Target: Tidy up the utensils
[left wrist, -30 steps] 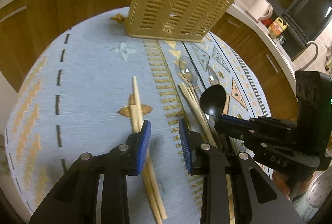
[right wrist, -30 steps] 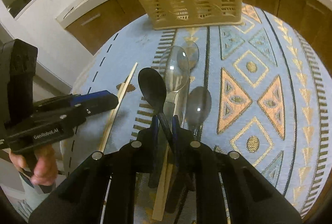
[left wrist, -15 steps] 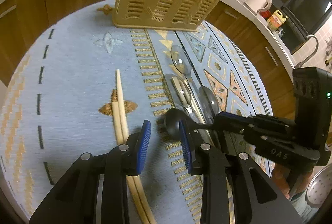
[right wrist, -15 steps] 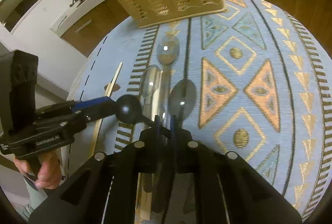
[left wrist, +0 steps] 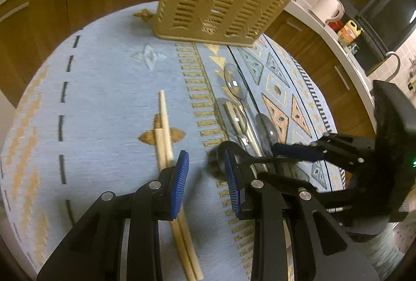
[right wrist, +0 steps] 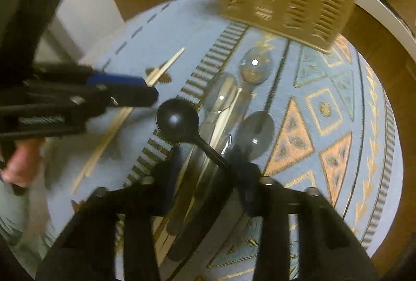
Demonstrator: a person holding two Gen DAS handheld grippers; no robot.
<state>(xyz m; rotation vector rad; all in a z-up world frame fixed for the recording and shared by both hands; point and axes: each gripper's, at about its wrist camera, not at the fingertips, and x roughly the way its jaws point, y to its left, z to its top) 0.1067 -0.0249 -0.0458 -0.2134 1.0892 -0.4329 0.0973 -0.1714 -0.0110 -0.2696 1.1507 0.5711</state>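
A black spoon (right wrist: 177, 120) lies low over the blue patterned cloth (left wrist: 104, 88), its handle running back between the fingers of my right gripper (right wrist: 208, 171). Those jaws are opening and stand apart around the handle. In the left wrist view the spoon's bowl (left wrist: 219, 153) sits just behind the right pad of my left gripper (left wrist: 206, 182), which is open with nothing between its blue pads. A pair of wooden chopsticks (left wrist: 163, 125) passes under its left finger. Three clear spoons (left wrist: 234, 83) lie further back. A tan slotted utensil basket (left wrist: 221, 2) stands at the far edge.
The right gripper (left wrist: 286, 154) reaches in from the right, close to my left one. More chopsticks (right wrist: 182, 203) lie under the clear spoons (right wrist: 256, 69). A hand (right wrist: 18, 166) holds the left gripper (right wrist: 124, 91). Wooden cabinets and a worktop ring the table.
The right gripper rolled and swung the black spoon down and left, beside the left gripper's pad. Its jaws, shut on the handle before, have parted. The left gripper kept still.
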